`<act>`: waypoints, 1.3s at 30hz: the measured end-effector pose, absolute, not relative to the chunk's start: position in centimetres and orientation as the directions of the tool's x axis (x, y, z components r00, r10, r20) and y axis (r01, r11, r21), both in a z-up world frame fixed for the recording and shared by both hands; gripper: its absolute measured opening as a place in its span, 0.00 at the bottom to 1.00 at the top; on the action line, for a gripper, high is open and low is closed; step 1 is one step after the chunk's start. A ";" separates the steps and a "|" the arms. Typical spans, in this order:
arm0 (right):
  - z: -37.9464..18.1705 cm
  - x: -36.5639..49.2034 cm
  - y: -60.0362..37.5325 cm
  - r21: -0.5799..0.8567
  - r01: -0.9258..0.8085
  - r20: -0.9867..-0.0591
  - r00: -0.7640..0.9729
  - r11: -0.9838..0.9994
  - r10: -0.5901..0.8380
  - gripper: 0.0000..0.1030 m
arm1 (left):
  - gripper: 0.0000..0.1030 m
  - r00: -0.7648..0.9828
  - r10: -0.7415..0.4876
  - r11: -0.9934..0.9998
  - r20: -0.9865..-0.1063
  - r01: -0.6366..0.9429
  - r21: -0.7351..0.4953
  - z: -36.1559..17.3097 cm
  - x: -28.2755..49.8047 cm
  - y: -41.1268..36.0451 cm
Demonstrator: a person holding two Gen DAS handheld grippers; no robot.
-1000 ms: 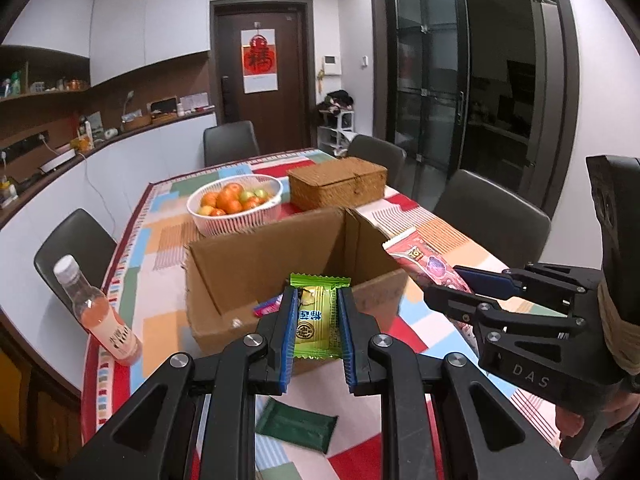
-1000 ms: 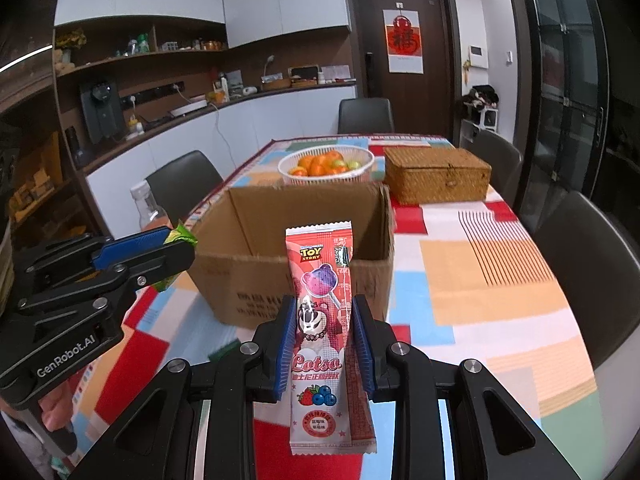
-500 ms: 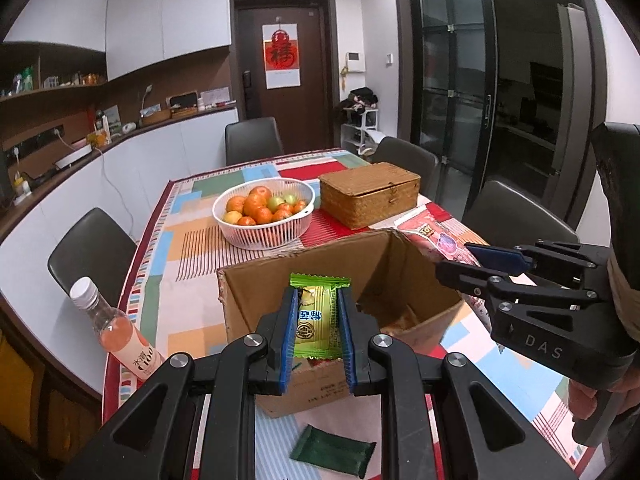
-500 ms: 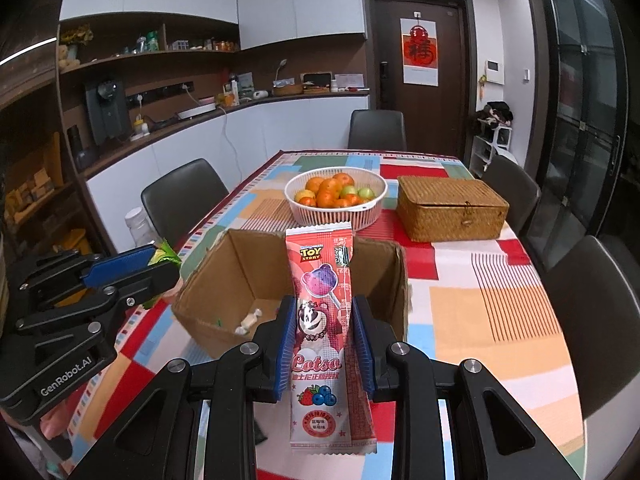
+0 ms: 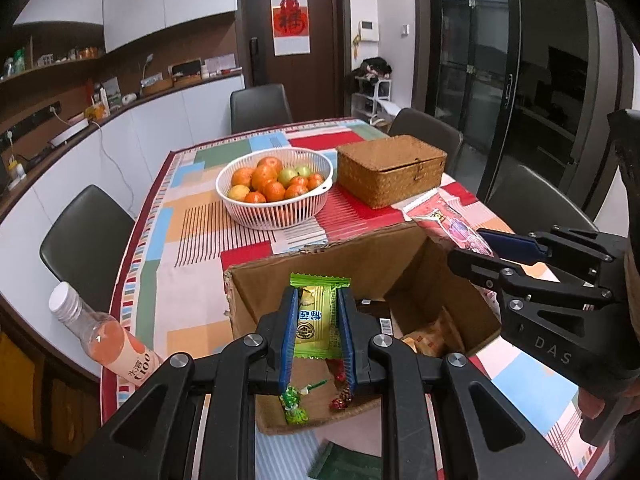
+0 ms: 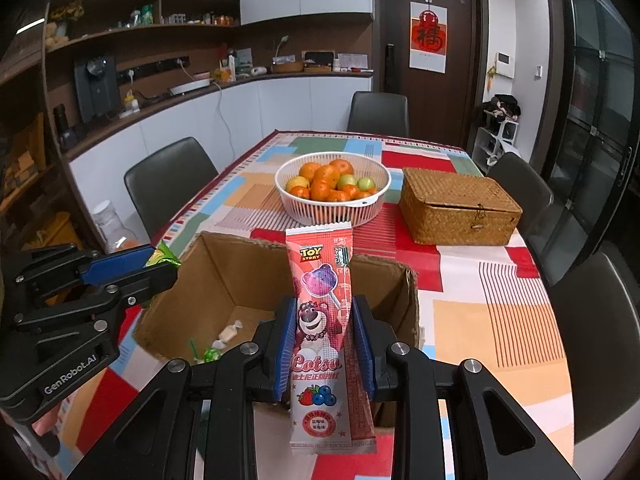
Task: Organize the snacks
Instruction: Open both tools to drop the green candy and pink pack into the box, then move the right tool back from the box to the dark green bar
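An open cardboard box (image 5: 260, 300) (image 6: 224, 272) stands on the table with several small sweets on its floor. My left gripper (image 5: 318, 332) is shut on a green and yellow snack packet (image 5: 316, 316) and holds it above the box's near left part. My right gripper (image 6: 324, 344) is shut on a long pink Lotso packet (image 6: 324, 320) and holds it above the box's near right wall. The right gripper (image 5: 500, 248) shows at the right of the left wrist view, the left gripper (image 6: 132, 268) at the left of the right wrist view.
A white basket of oranges (image 5: 276, 188) and a wicker box (image 5: 392, 168) stand behind the cardboard box. A bottle of pink drink (image 5: 104, 340) stands at the table's left edge. A dark green packet (image 5: 344, 464) lies in front of the box. Chairs surround the table.
Both grippers have risen and moved forward with their packets, from in front of the box to above its opening. The box's floor and the sweets in it have come into view.
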State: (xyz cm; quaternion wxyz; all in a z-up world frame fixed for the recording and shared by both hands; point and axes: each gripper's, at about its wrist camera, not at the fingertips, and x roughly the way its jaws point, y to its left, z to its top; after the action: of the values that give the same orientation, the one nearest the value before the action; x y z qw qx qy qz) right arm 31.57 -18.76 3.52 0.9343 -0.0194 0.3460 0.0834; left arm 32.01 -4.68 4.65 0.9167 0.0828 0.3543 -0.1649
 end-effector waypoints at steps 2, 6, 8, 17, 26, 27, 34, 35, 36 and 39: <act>3.3 32.1 -18.8 0.019 -0.168 -0.658 0.740 0.986 0.139 0.28 | 0.20 0.689 -0.235 0.933 -0.686 0.357 0.039 4.5 32.7 -4.9; 3.0 33.2 -18.7 0.024 -0.158 -0.673 0.728 0.987 0.132 0.28 | 0.24 0.681 -0.213 0.939 -0.701 0.342 0.046 4.4 33.6 -5.3; 3.0 33.5 -18.8 0.024 -0.158 -0.676 0.724 0.987 0.132 0.34 | 0.27 0.682 -0.204 0.943 -0.702 0.330 0.047 4.4 33.6 -5.2; 3.6 31.7 -18.2 0.020 -0.190 -0.655 0.739 0.981 0.157 0.38 | 0.37 0.739 -0.144 0.957 -0.658 0.273 0.096 5.3 30.2 -4.1; 3.5 26.9 -15.8 0.026 -0.281 -0.625 0.744 0.959 0.235 0.39 | 0.42 0.796 -0.067 0.966 -0.601 0.204 0.162 5.4 24.7 -1.8; 3.3 26.4 -15.3 0.023 -0.296 -0.627 0.739 0.955 0.245 0.40 | 0.43 0.796 -0.068 0.966 -0.602 0.204 0.161 5.3 24.2 -1.5; 1.2 24.5 -13.1 0.020 -0.372 -0.673 0.681 0.928 0.288 0.40 | 0.46 0.780 -0.029 0.972 -0.625 0.169 0.166 3.5 21.3 0.4; 0.7 24.3 -12.6 0.020 -0.385 -0.685 0.667 0.923 0.293 0.40 | 0.46 0.776 -0.023 0.972 -0.631 0.165 0.168 3.1 21.0 0.7; 0.3 24.1 -12.3 0.020 -0.396 -0.694 0.656 0.918 0.298 0.40 | 0.46 0.771 -0.018 0.972 -0.637 0.162 0.168 2.6 20.6 1.0; -1.0 23.6 -11.3 0.008 -0.426 -0.718 0.627 0.904 0.302 0.40 | 0.48 0.748 -0.014 0.978 -0.664 0.149 0.147 1.1 19.9 1.8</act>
State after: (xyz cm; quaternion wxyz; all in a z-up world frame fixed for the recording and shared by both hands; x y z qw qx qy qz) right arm 23.64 -11.26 -0.99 0.8983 -0.0817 0.3811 0.2027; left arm 19.94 1.82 1.10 0.9300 0.0954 0.3523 -0.0438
